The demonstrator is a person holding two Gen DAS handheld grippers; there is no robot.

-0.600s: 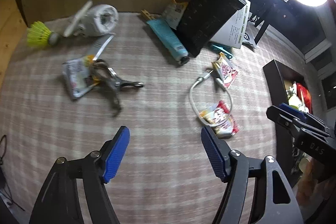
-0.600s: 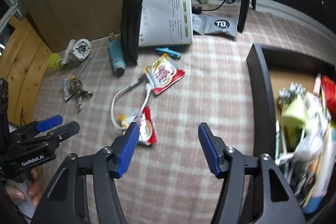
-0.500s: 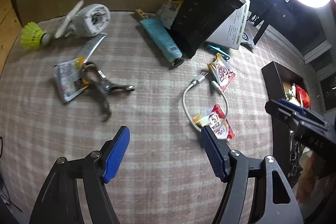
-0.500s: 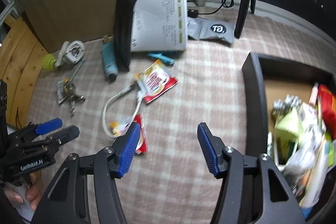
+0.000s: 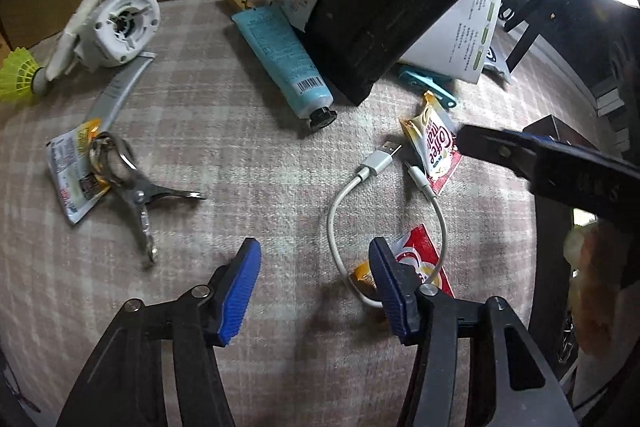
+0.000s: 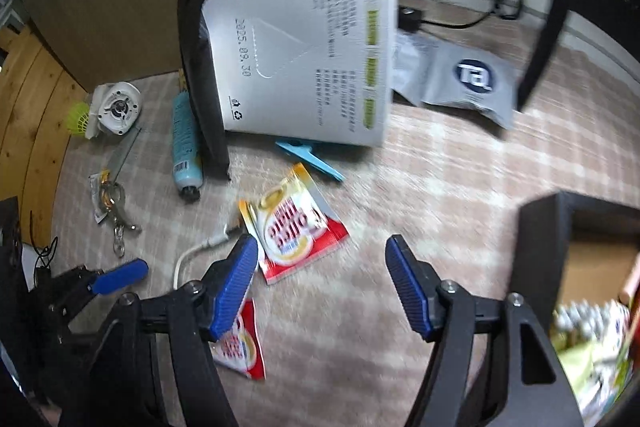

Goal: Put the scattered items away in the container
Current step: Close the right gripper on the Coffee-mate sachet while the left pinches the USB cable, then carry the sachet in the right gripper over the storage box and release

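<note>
Change since earlier: both hand-held grippers have pushed forward and lower over the plaid surface (image 5: 240,131); the sachets and cable loom larger, and the right view is blurred with motion.
Nearest item: red-and-white coffee sachet (image 6: 294,223) lies flat on the surface, just ahead of the right hand-held gripper (image 6: 318,277), nearer its left finger than its right.
Second sachet: a like packet (image 5: 420,263) lies under the loop of the white USB cable (image 5: 340,203), touching the right finger of the left hand-held gripper (image 5: 314,279) in that view.
Right hand-held gripper: jaws wide apart, nothing between them.
Left hand-held gripper: jaws wide apart, empty, hovering low.
Why so held: my reading is that the open jaws are being lined up for a pick of a flat sachet, which calls for a low, nearly grazing approach.
Container: black box (image 6: 536,247), already holding many items, sits at the right, near the right hand-held gripper.
Further out: blue tube (image 5: 280,55), metal clip (image 5: 136,187), white reel (image 5: 116,27), yellow shuttlecock (image 5: 18,75), all well apart from the box.
</note>
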